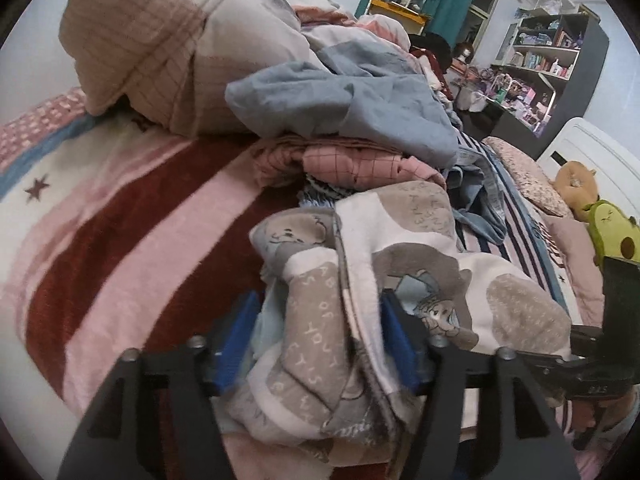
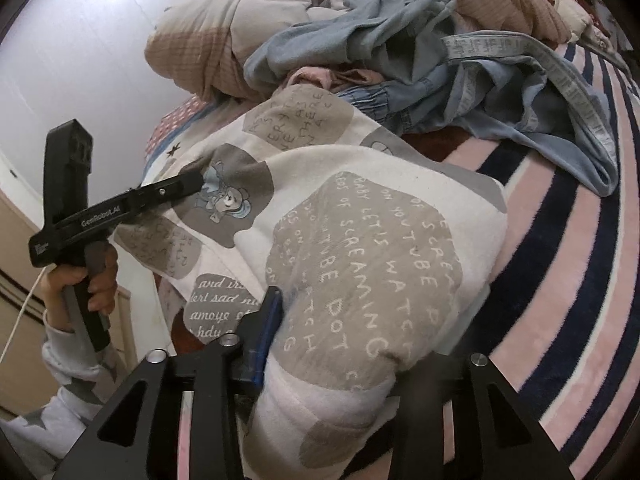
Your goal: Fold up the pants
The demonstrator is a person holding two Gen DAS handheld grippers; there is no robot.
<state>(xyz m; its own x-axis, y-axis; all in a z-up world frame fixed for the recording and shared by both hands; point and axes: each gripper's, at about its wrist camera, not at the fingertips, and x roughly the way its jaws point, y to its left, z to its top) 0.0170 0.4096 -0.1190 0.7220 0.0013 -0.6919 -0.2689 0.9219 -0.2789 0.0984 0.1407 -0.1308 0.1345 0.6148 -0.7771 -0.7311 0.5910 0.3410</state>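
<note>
Lying nearest both cameras, the printed pants sit bunched on the striped blanket of the bed, a soft fleecy garment in white with grey and beige patches.

The left hand-held gripper has a thick wad of that cloth between its blue pads. The jaws stand fairly wide and the fabric fills the gap, so whether the pads press it or merely flank it cannot be told.

The right hand-held gripper shows only one blue pad, against the left side of a rounded fold. The other finger is hidden under the cloth, so its grip cannot be told either.

The pants look light, limp and thick, likely to sag and bunch rather than hold a crease. They seem best taken at a hem or waistband edge, through all layers, not mid-panel.

Just behind the pants lies a heap of other laundry: a pink checked garment, a blue-grey cloth and denim with a lettered strap. That heap crowds the far side and leaves little room to spread the pants flat.

Further off, a rolled quilt rests against the wall, soft toys sit by the headboard, and cluttered shelves stand beyond.
</note>
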